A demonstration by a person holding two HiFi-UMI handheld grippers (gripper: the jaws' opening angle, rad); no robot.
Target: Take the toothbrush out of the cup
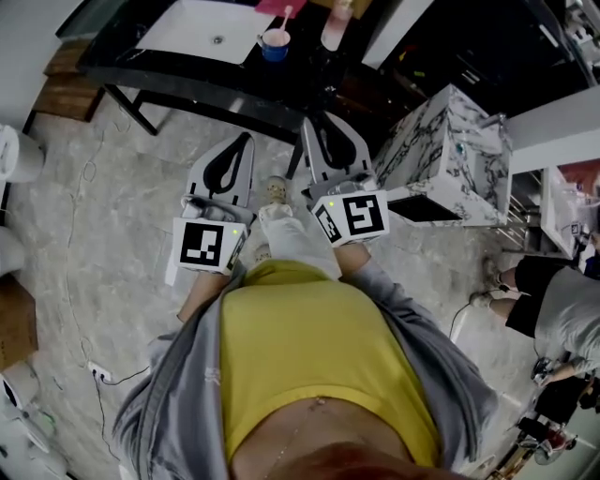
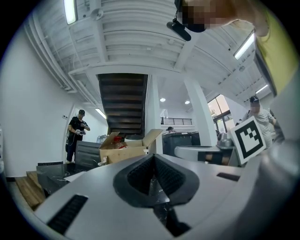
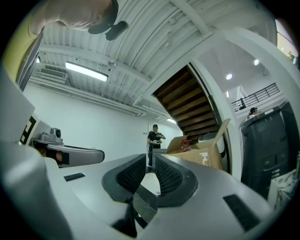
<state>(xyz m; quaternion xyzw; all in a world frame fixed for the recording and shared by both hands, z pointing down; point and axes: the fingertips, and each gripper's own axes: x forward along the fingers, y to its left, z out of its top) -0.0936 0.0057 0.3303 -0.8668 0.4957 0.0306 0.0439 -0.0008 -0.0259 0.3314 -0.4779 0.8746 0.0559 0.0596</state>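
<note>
A blue cup [image 1: 275, 44] with a pink toothbrush [image 1: 284, 17] standing in it sits on the black table [image 1: 187, 89], next to a white basin [image 1: 202, 28], at the top of the head view. Both grippers are held side by side at waist height, short of the table's near edge and well apart from the cup. The left gripper [image 1: 246, 141] [image 2: 152, 157] has its jaws together with nothing between them. The right gripper [image 1: 319, 131] [image 3: 150, 161] shows a narrow gap between its pads and holds nothing. Neither gripper view shows the cup.
A pink bottle [image 1: 335, 28] stands right of the cup. A marble-patterned cabinet [image 1: 450, 155] is close on the right. A seated person [image 1: 553, 300] is at the far right. Ahead are an open cardboard box [image 2: 124, 147] [image 3: 201, 152] and a person in black [image 2: 75, 133].
</note>
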